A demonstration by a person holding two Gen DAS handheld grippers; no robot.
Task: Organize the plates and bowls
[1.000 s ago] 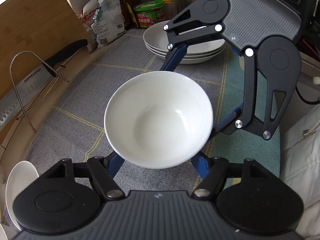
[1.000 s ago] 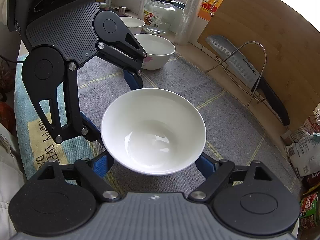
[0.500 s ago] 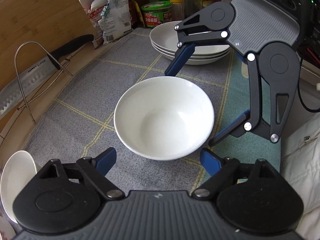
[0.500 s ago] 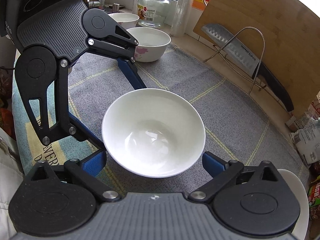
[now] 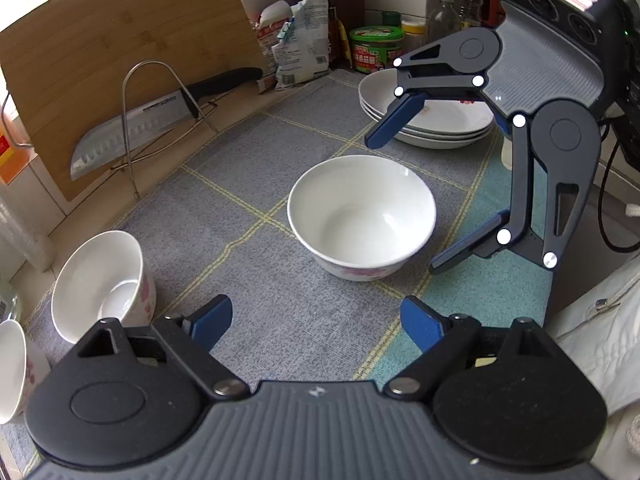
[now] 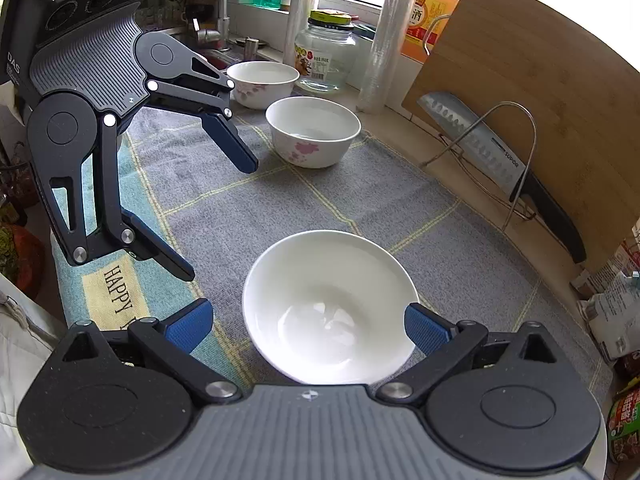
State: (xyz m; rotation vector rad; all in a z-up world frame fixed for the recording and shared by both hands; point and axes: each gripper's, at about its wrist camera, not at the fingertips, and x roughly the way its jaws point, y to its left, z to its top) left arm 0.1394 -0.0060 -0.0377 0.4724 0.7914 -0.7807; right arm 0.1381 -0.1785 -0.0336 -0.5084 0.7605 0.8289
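A white bowl with pink flowers (image 5: 362,216) stands upright on the grey mat (image 5: 280,304). My left gripper (image 5: 316,320) is open and empty, drawn back from the bowl with bare mat between. From the opposite side my right gripper (image 6: 308,326) is open wide, and the same bowl (image 6: 328,304) sits between its fingers without being pressed. In the left wrist view the right gripper (image 5: 406,204) straddles the bowl's far side. In the right wrist view the left gripper (image 6: 214,220) hangs open above the mat.
Two more flowered bowls (image 6: 312,132) (image 6: 262,80) stand at one end of the mat. A stack of plates (image 5: 432,124) sits at the other end. Along the wall are a knife (image 5: 132,128) in a wire rack, a cutting board (image 5: 120,32), a glass jar (image 6: 324,56) and food packets.
Both grippers, closed on the bowl a second ago, have opened. The bowl now rests on the mat. The left gripper has pulled back and up from it; the right has stayed.
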